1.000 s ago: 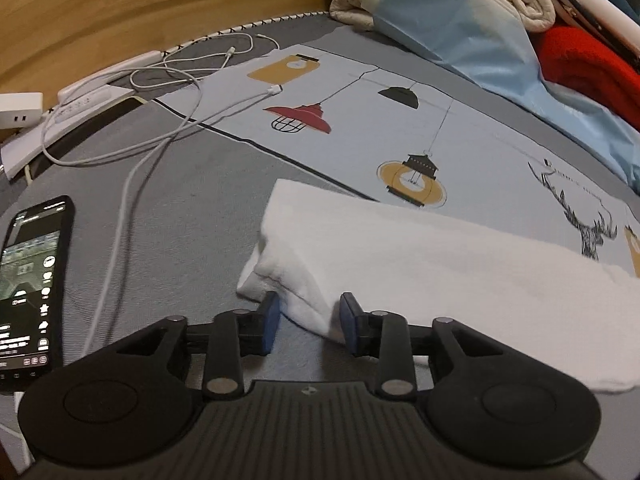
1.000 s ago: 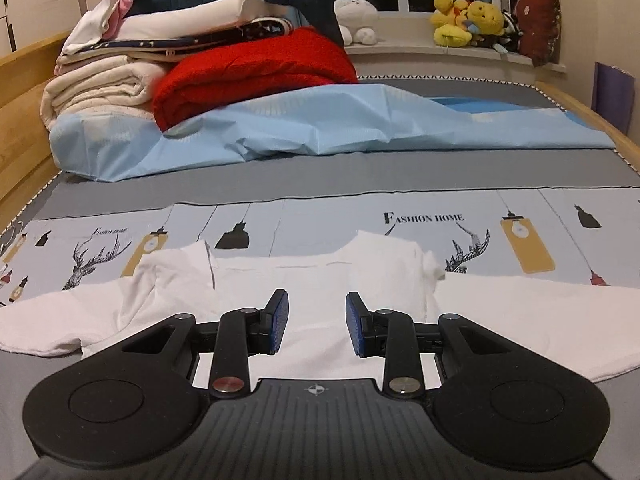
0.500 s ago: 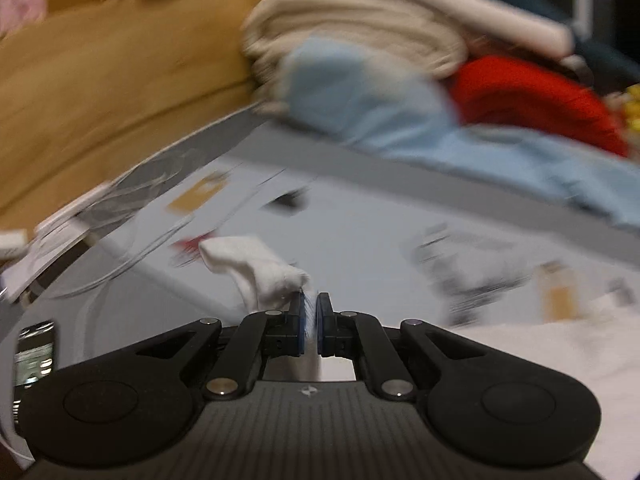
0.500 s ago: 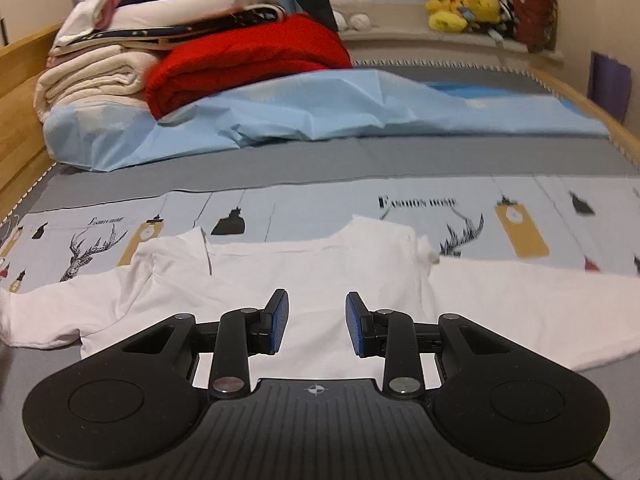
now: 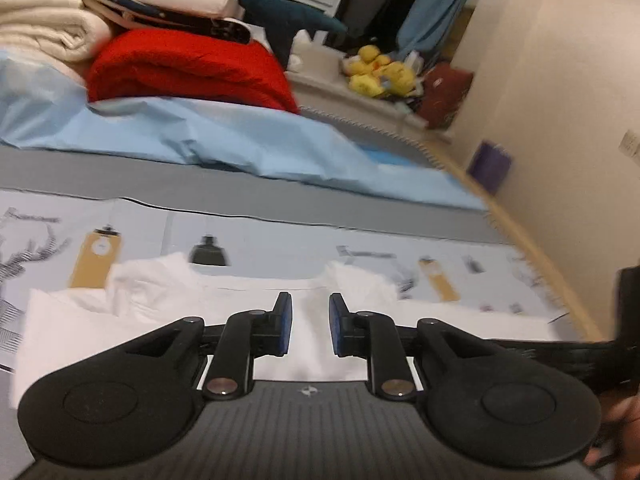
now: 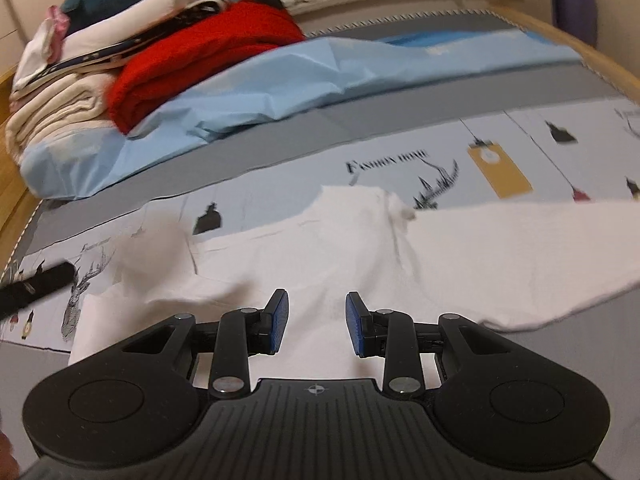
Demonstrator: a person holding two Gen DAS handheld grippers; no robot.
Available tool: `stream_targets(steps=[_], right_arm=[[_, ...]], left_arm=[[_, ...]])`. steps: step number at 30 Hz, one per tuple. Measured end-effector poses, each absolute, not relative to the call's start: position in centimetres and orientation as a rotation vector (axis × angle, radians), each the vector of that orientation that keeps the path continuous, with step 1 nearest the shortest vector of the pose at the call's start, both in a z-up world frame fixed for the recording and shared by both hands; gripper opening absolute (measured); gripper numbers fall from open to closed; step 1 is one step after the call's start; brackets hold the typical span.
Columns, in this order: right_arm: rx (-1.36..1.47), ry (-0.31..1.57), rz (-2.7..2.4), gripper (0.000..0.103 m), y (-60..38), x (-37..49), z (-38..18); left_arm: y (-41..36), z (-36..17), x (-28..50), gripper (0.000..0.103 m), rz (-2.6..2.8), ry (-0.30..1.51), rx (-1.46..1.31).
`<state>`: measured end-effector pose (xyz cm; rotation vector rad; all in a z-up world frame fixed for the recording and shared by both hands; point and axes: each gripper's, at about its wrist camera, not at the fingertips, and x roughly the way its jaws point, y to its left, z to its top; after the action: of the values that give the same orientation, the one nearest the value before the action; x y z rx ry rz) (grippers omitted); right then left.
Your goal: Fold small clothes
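A white long-sleeved shirt (image 5: 248, 304) lies spread on the printed bedsheet (image 5: 280, 236). Its left sleeve lies doubled back over the body (image 6: 160, 276), and the right sleeve (image 6: 520, 248) stretches out flat to the right. My left gripper (image 5: 310, 308) hovers over the middle of the shirt below the collar. Its jaws are opening and nothing sits between the blue pads. My right gripper (image 6: 316, 308) hangs open over the shirt's chest, holding nothing. A black part of the left gripper (image 6: 36, 284) shows at the left edge of the right wrist view.
A red blanket (image 5: 188, 68), cream quilts (image 5: 44, 28) and a crumpled light blue sheet (image 5: 240, 144) are piled at the far side of the bed. Plush toys (image 5: 380, 76) sit on the sill. The wooden bed rail (image 5: 528, 240) and a wall run along the right.
My left gripper shut on the sleeve's end, swept it up and to the right over the shirt, then let go. The right gripper has tilted and shifted slightly.
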<state>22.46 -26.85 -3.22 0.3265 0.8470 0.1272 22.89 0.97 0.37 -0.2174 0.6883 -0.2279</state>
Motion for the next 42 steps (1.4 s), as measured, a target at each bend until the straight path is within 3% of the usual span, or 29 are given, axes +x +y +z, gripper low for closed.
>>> stream_targets(steps=[11,19,21,32,37,42], right_arm=[[0.4,1.03,0.173,0.033,-23.7,25.6,-9.6],[0.266,1.107,0.141,0.032,-19.0,27.9,-13.5],[0.233,1.08,0.164,0.001,-18.5,28.0,-13.3],[0.277,0.635,0.209,0.0,-24.7,24.8,-1.7],[0.299,0.844,-0.125,0.0,-33.1,27.0,-7.2],[0.257,0.778,-0.08,0.0,-34.3,26.7,-7.0]], left_arm=[[14.6,0.2,25.9,0.022,0.185,0.734,-0.259],[18.6,1.0,25.2,0.022,0.218,0.739,-0.276],[18.4,1.0,25.3,0.022,0.217,0.743,-0.272],[18.3,1.2,26.0,0.022,0.219,0.739,-0.258],[17.3,0.6,26.5,0.022,0.215,0.76,-0.238],[15.4,-0.8,27.6,0.022,0.182,0.814,-0.224]])
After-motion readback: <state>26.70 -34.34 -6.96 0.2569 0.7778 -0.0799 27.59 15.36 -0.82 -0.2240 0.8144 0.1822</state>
